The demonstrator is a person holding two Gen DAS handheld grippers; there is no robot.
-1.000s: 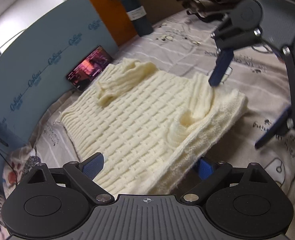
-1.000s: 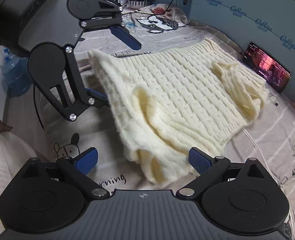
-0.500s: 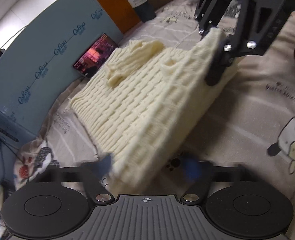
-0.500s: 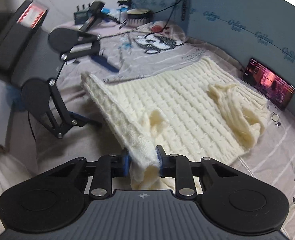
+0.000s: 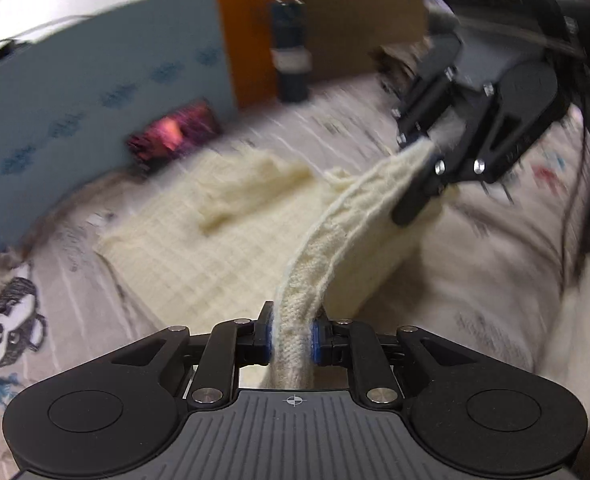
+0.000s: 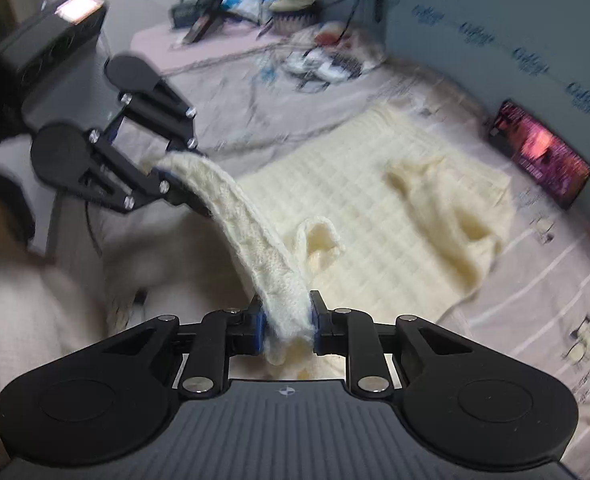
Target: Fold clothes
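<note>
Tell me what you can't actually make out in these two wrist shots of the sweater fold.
- Left wrist view: the sweater knit and the phone screen are smeared by motion blur.
- Left wrist view: the right gripper pads are hidden behind the knit edge.
- Right wrist view: the left gripper pads are covered by the same edge.
- Right wrist view: the clutter far off is too blurred to name.

A second ago both your grippers stood wide open around the sweater's [image 5: 231, 256] near edge; now your left gripper [image 5: 293, 340] is clamped on it at the bottom centre of its view. Your right gripper [image 6: 286, 326] is closing on that edge too, pads pressing the knit. The edge has lifted off the bedsheet [image 6: 535, 280], stretched between your grippers.
</note>
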